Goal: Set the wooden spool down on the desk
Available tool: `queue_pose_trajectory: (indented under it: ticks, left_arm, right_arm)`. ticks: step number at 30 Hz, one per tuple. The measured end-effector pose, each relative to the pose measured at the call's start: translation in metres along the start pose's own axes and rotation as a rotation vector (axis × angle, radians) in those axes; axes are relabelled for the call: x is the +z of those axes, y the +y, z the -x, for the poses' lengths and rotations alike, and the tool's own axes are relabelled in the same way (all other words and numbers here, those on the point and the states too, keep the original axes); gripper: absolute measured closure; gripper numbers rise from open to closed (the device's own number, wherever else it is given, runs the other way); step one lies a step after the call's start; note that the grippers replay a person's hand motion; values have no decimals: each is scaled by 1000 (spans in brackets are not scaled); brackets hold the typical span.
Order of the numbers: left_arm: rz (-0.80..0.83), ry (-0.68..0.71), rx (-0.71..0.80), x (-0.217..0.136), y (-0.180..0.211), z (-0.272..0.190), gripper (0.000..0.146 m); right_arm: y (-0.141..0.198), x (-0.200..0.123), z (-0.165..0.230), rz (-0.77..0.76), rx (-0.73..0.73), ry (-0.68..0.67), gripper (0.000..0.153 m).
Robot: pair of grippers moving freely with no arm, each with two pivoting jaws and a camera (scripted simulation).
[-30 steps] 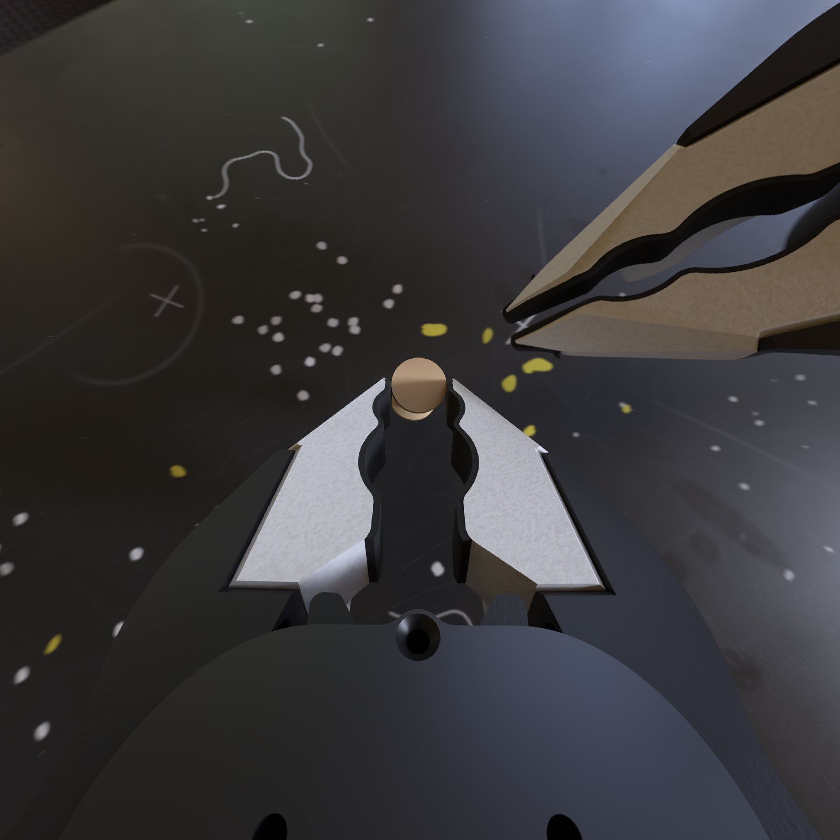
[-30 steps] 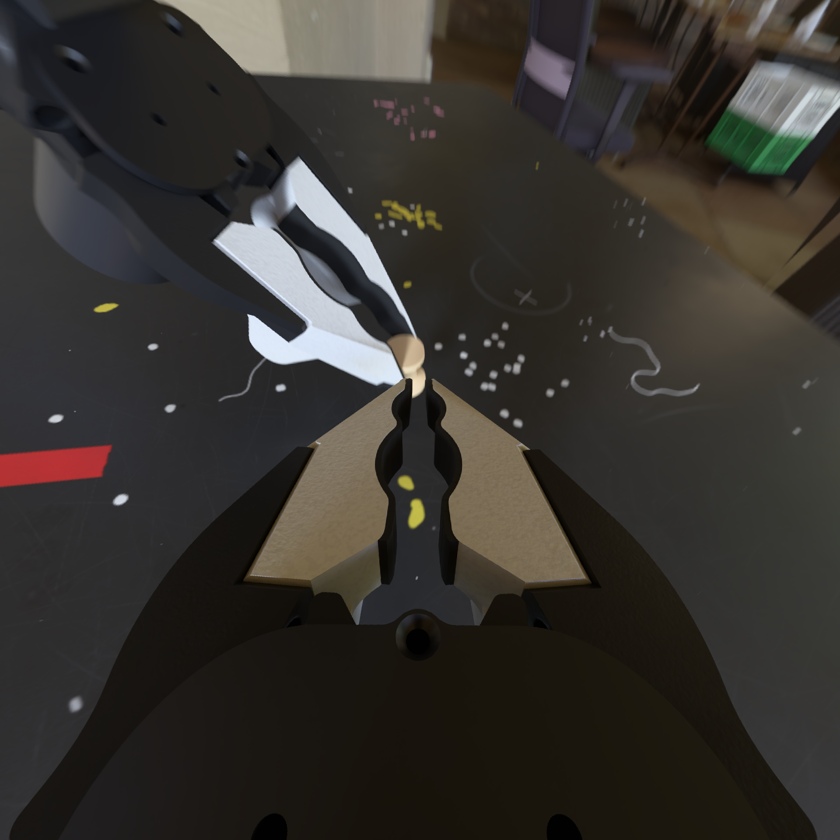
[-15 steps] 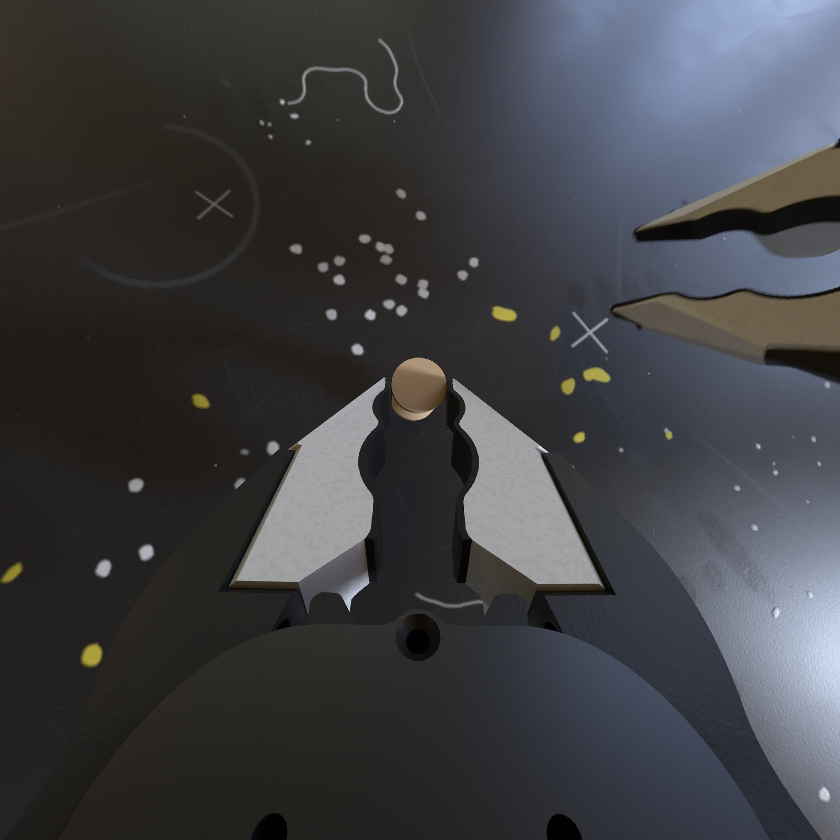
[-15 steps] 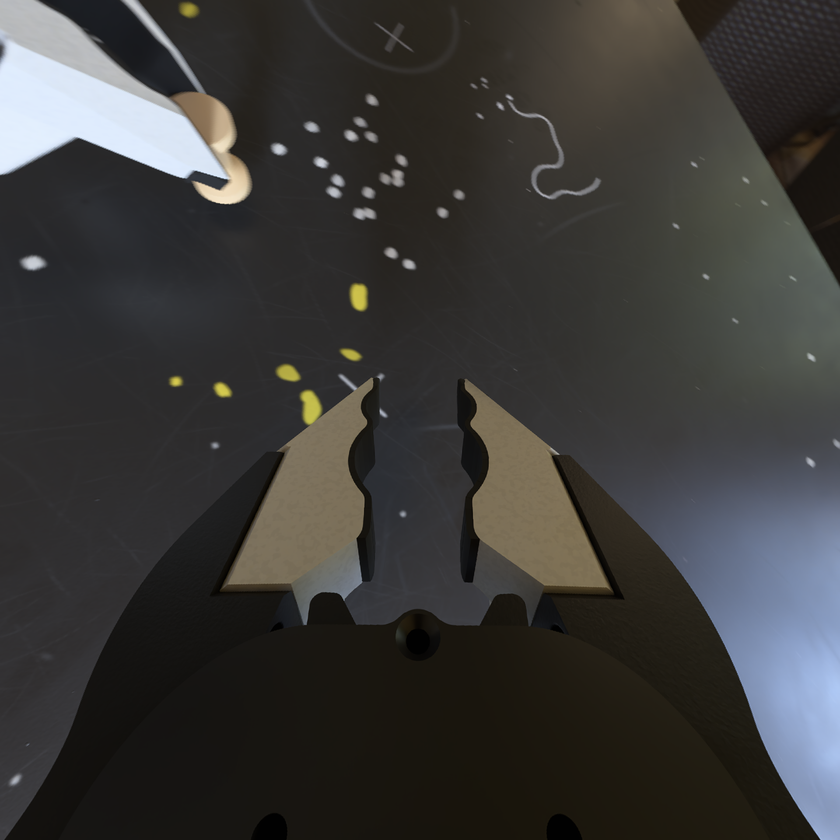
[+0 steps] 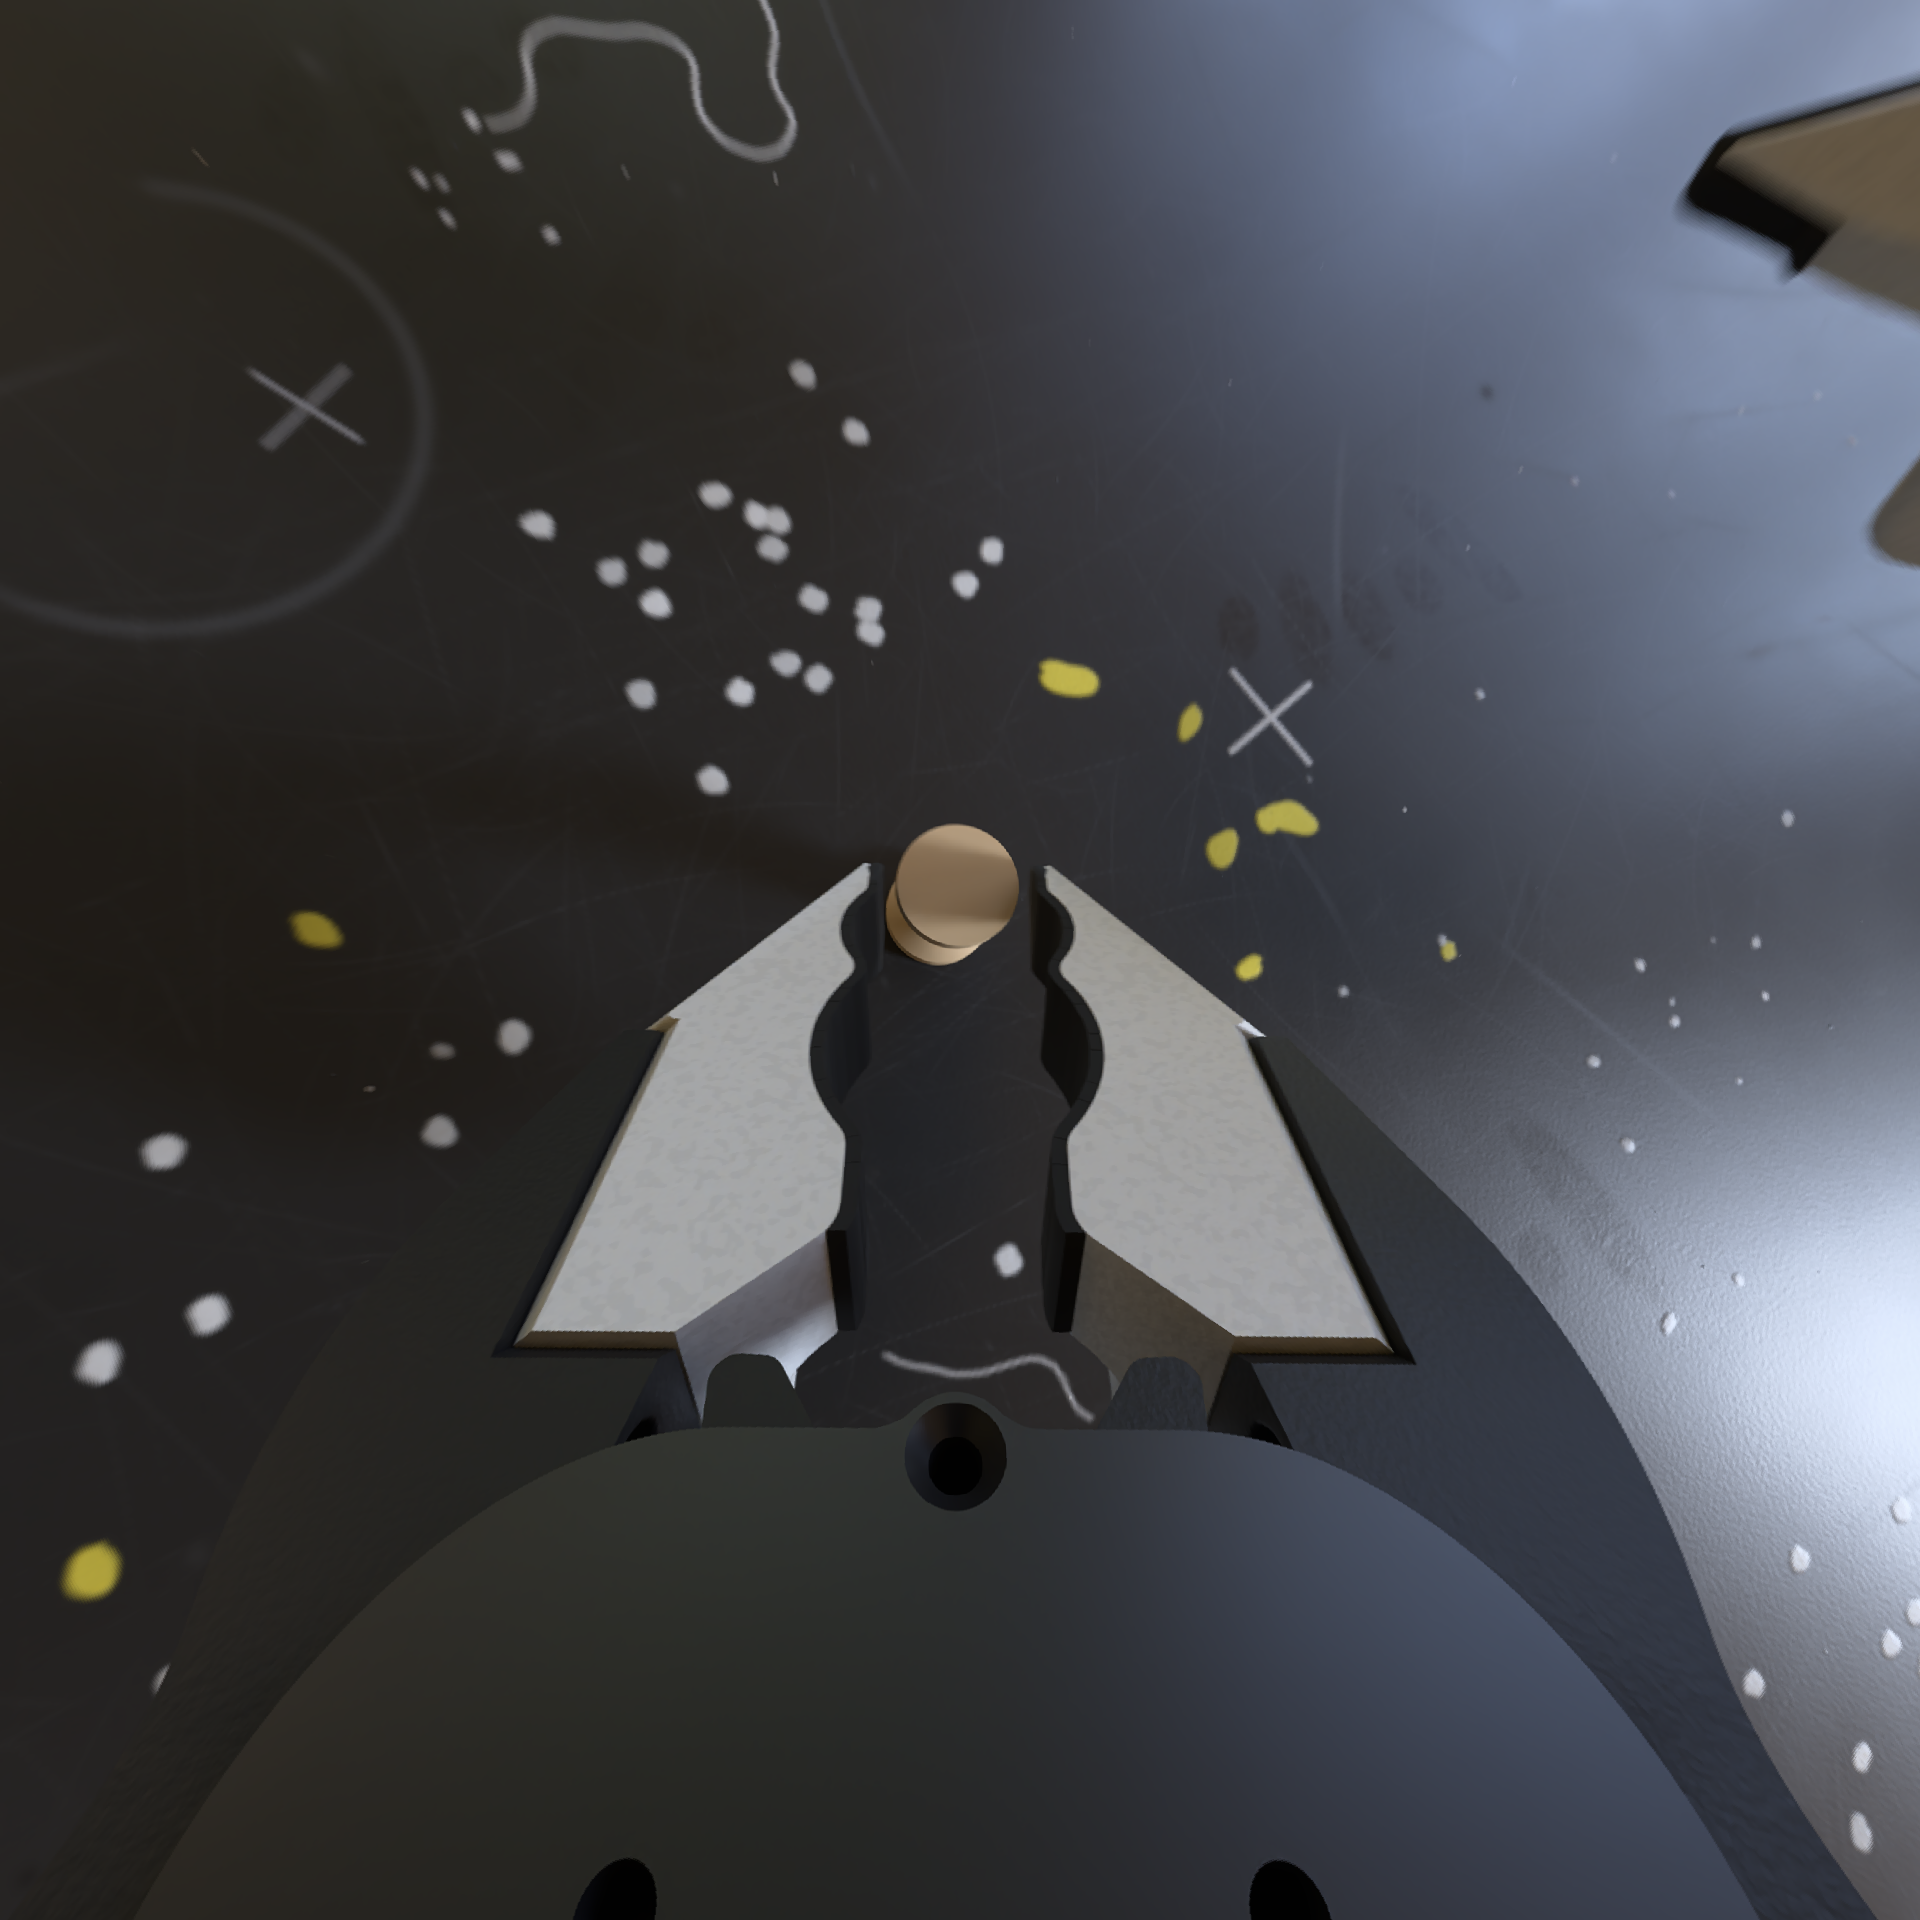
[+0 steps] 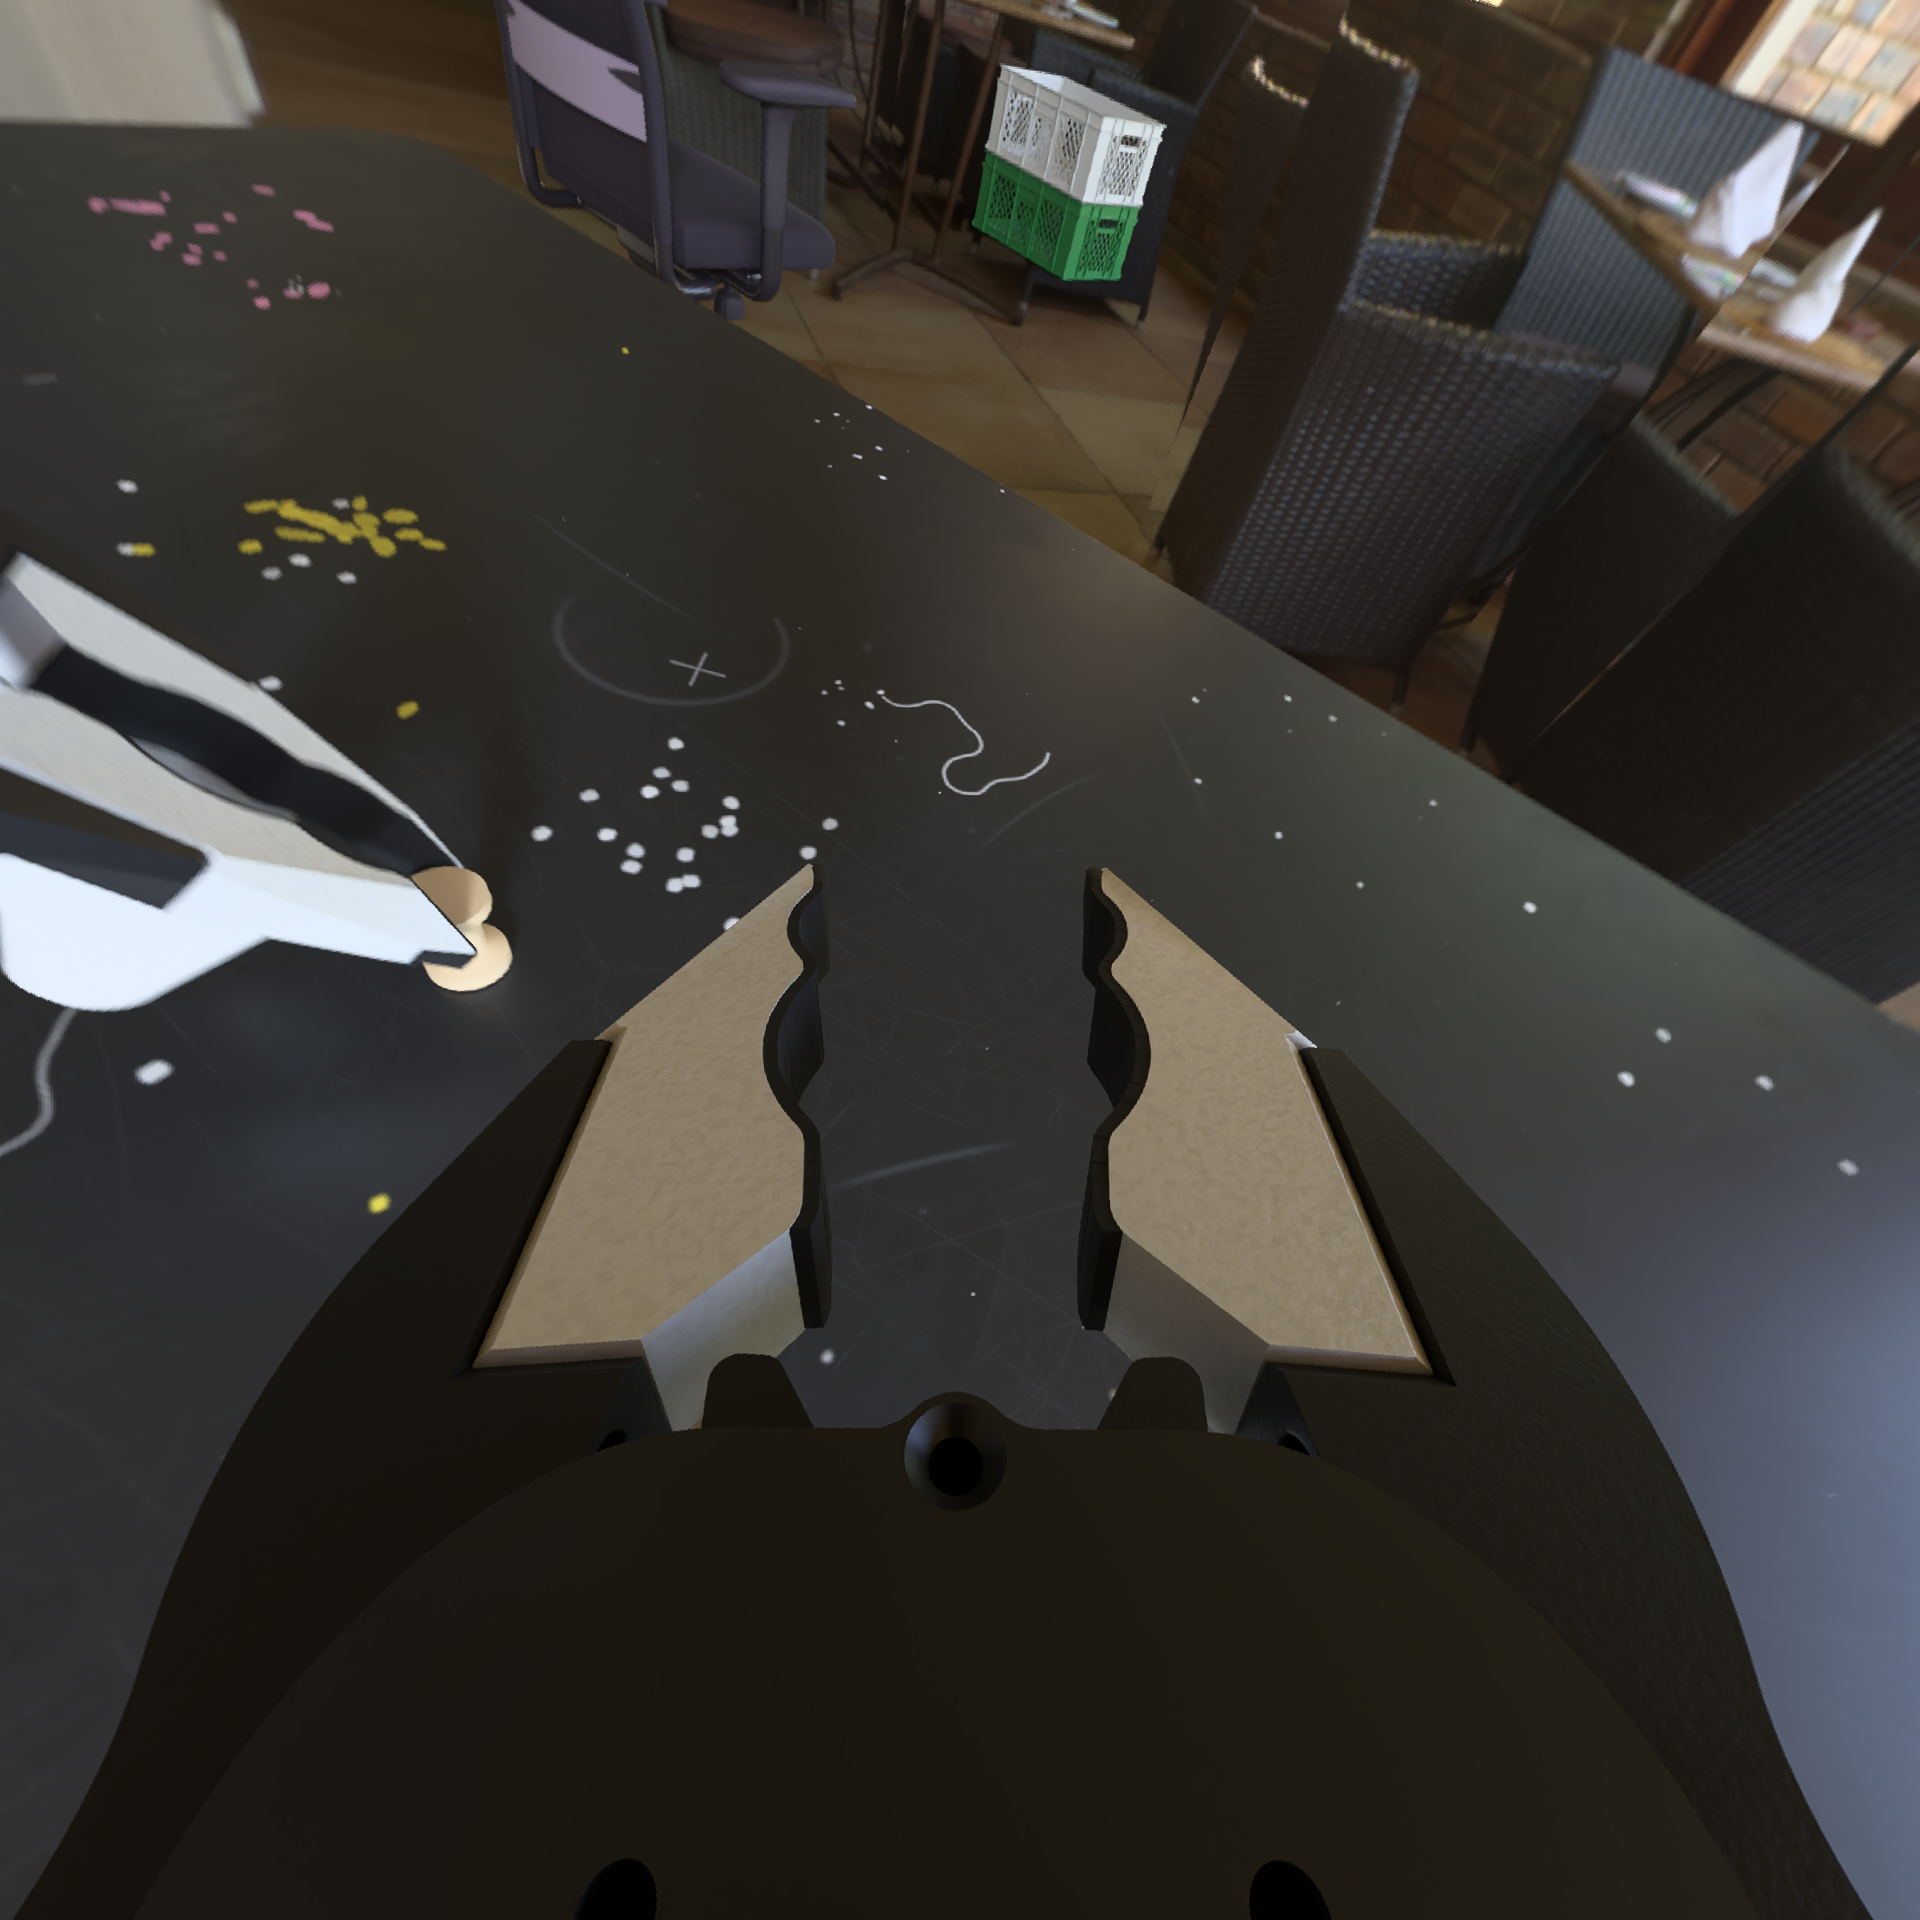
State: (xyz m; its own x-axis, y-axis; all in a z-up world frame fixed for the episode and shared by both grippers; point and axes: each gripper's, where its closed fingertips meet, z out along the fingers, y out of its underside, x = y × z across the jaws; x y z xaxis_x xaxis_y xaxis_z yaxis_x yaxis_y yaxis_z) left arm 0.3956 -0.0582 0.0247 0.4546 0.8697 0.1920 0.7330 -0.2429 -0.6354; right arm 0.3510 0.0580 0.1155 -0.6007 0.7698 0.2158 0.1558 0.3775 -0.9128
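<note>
The small wooden spool (image 5: 954, 891) stands upright on the dark desk (image 5: 1351, 364), between the tips of my left gripper (image 5: 956, 875). The white jaws stand slightly apart from it, with a thin gap on each side. In the right wrist view the spool (image 6: 470, 933) rests with its lower flange on the desk, and the left gripper's white fingers (image 6: 312, 894) flank it. My right gripper (image 6: 951, 883) is wide open and empty, to the right of the spool. Its tan finger (image 5: 1829, 197) shows at the upper right of the left wrist view.
The desk carries chalk marks: a circle with a cross (image 6: 698, 668), a squiggle (image 6: 977, 753), and white and yellow specks (image 5: 1068, 677). The desk's far edge (image 6: 1039, 499) runs diagonally, with chairs and a green and white crate (image 6: 1060, 177) beyond.
My left gripper's jaws have widened a little and the spool now sits lower, on the desk. My right gripper has opened wider, pulled back from the spool and tilted up.
</note>
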Motion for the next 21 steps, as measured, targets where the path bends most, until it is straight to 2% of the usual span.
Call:
queue_pose_trajectory:
  ticks: [3,5,9,12,15,19,21]
  left_arm:
    - [-75,-45,33,-21,-15,0,100]
    - [-149,-82,90,-50,-30,-1,94]
    - [-329,-259,177,-139,-47,22,86]
    - [-393,-329,189,-193,-35,63,86]
    - [-224,-214,175,-202,-8,107,90]
    - [77,-13,189,-178,28,143,93]
    - [199,18,189,-166,42,153,88]
  right_arm:
    - [2,3,6,0,-91,3,103]
    - [1,3,12,-14,-140,-8,104]
    - [-1,3,23,-29,-219,-28,104]
    - [-2,3,30,-39,-234,-53,104]
    - [0,6,35,-27,-214,-89,104]
    - [2,8,37,-16,-191,-113,104]
    - [4,9,38,-10,-179,-122,104]
